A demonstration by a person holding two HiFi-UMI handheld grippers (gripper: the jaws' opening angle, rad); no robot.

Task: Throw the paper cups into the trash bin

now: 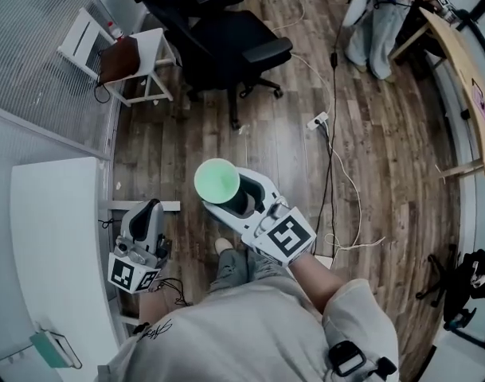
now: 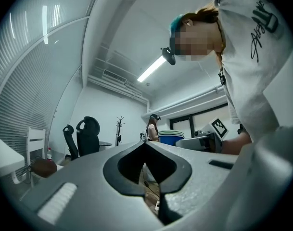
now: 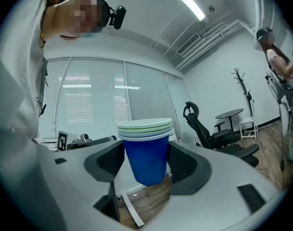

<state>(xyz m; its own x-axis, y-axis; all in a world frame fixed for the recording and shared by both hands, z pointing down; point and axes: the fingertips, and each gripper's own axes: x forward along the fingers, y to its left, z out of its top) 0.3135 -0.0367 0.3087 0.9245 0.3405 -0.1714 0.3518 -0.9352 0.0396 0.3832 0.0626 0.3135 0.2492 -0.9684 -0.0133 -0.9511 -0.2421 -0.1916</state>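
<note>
Wood floor (image 1: 385, 150) below: right gripper (image 1: 236, 197) forward, fingers clamping stacked paper cups (image 3: 146, 153); left gripper (image 1: 149, 212) low, fingers together.

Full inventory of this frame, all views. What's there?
paper cups: one nested stack, blue outside, green rims, between the right gripper's jaws
office chair: one, black, on the wood floor ahead
side table: one, white, far left, brown bag on it
desk: one, white, at the person's left
power strip: one, white, on the floor, with cables
second person: one, far right, by a wooden-topped table
trash bin: none in view
left gripper: jaws together, empty, beside the desk
right gripper: shut on the paper cups
</note>
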